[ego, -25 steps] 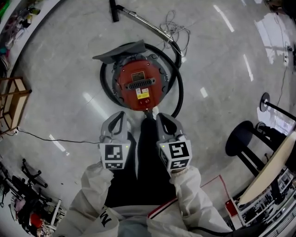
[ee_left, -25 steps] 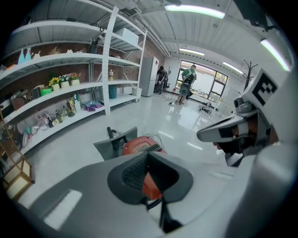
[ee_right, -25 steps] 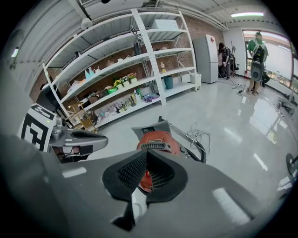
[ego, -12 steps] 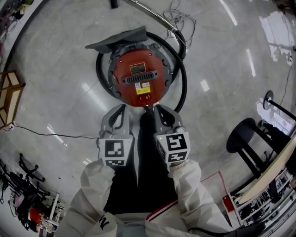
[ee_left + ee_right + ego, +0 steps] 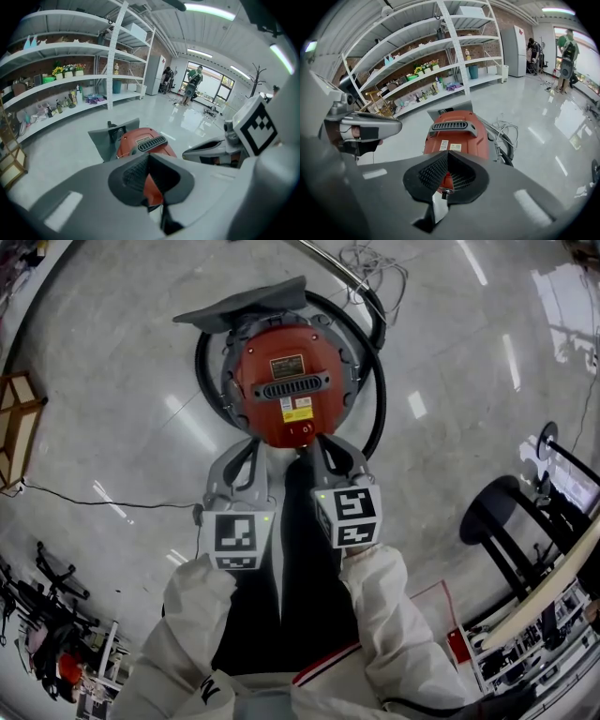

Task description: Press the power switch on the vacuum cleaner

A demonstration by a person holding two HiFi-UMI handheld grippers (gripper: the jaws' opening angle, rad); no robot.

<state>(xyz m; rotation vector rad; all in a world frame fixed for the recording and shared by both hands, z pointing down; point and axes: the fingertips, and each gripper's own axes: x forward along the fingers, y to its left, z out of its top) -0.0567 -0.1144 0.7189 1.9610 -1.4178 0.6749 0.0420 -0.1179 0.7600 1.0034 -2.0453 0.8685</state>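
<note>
Across the glossy floor (image 5: 450, 352), the right gripper (image 5: 330, 446) and left gripper (image 5: 246, 456), both clenched empty, have neared the vacuum cleaner (image 5: 286, 381), bringing its power switch (image 5: 300, 430) seemingly within pressing reach.

The vacuum cleaner (image 5: 261, 411) stands upright on the floor in the upper centre of the head view: a round canister with a glossy red top. A black slotted grille (image 5: 295, 388) crosses the top, with a dark plate above it and a yellow-and-white label below. The power switch (image 5: 301, 430) sits small at the lower rim. A black hose (image 5: 373, 418) loops around the body
</note>
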